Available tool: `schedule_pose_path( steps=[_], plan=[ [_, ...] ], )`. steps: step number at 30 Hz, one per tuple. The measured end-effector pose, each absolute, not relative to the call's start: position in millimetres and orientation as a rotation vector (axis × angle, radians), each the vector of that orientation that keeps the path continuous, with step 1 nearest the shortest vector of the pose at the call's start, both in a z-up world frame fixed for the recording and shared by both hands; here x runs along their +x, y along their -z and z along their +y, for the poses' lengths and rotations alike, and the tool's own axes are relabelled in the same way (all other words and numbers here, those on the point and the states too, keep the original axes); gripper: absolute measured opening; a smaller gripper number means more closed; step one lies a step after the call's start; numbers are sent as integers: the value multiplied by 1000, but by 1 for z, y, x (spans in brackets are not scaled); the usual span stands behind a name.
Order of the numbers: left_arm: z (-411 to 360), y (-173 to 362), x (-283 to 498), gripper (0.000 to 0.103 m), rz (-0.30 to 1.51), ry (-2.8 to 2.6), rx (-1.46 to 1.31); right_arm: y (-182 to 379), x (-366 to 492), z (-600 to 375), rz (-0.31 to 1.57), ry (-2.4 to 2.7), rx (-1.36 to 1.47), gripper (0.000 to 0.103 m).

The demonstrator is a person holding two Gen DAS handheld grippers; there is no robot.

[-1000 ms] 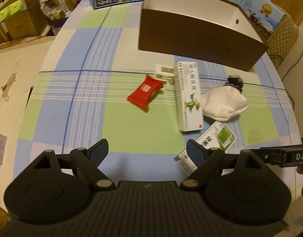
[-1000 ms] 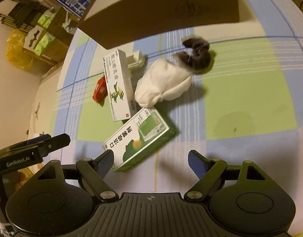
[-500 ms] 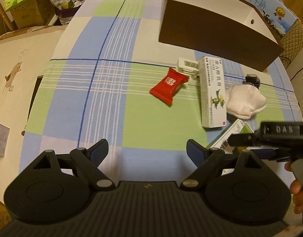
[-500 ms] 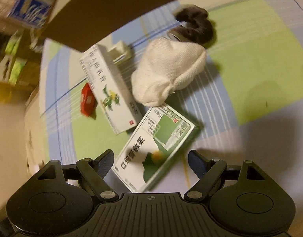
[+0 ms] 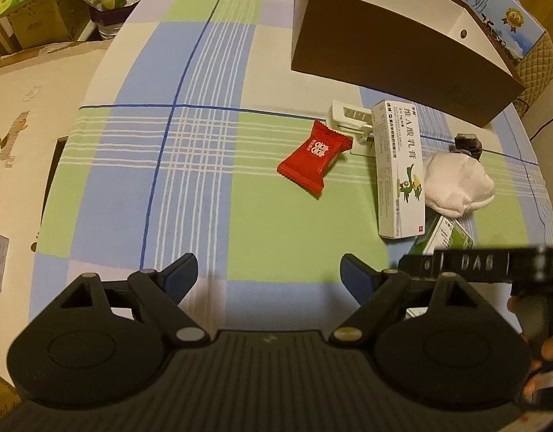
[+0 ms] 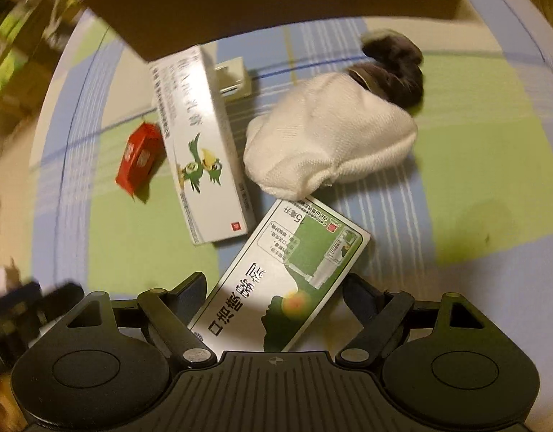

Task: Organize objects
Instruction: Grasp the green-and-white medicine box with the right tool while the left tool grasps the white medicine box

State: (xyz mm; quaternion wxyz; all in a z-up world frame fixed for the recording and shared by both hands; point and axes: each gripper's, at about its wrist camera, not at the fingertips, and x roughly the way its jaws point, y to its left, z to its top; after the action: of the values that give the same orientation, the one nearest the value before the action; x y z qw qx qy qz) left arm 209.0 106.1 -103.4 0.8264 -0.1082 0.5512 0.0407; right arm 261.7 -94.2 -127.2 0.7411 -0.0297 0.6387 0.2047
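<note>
My right gripper (image 6: 274, 289) is open and points down over the green and white medicine box (image 6: 312, 248). The box's near end lies between the two fingers, and the pads do not press on it. Beyond it lie a long white box with a green bird (image 6: 200, 151), a white cloth bundle (image 6: 330, 144), a dark furry item (image 6: 395, 64) and a red candy packet (image 6: 137, 158). My left gripper (image 5: 269, 275) is open over bare tablecloth, with the red candy packet (image 5: 314, 160) well ahead. The right gripper's body (image 5: 474, 266) shows at the right edge.
A large brown open carton (image 5: 402, 46) stands at the back of the checked tablecloth (image 5: 190, 165). A small white plastic piece (image 5: 350, 118) lies by the long white box (image 5: 398, 169). Milk cartons (image 5: 492, 7) stand behind, and cardboard boxes (image 5: 35, 18) are piled at the far left.
My right gripper has sunk towards the green box, which now lies between its fingers. The left gripper has shifted left, so the objects sit further right, and the right gripper has come into its view.
</note>
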Motion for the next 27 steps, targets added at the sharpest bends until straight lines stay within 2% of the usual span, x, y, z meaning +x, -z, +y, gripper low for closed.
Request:
schedule_pose_path(
  steps=[7,11,18,27],
  plan=[
    [99,105,219,83,1168,-56,-225,130,260,-117,1303,-480,-297,79],
    [93,106,224,83,1170,-43,-220,132,264,-147,1245,-472,-337,75],
    [78,107,233,83,1173,-16,-199,128,277,-197,1173,-488,-328,62],
    [49,112,244,83,1166,34,-167,127,301,-242,1128,-371,-248,61]
  ],
)
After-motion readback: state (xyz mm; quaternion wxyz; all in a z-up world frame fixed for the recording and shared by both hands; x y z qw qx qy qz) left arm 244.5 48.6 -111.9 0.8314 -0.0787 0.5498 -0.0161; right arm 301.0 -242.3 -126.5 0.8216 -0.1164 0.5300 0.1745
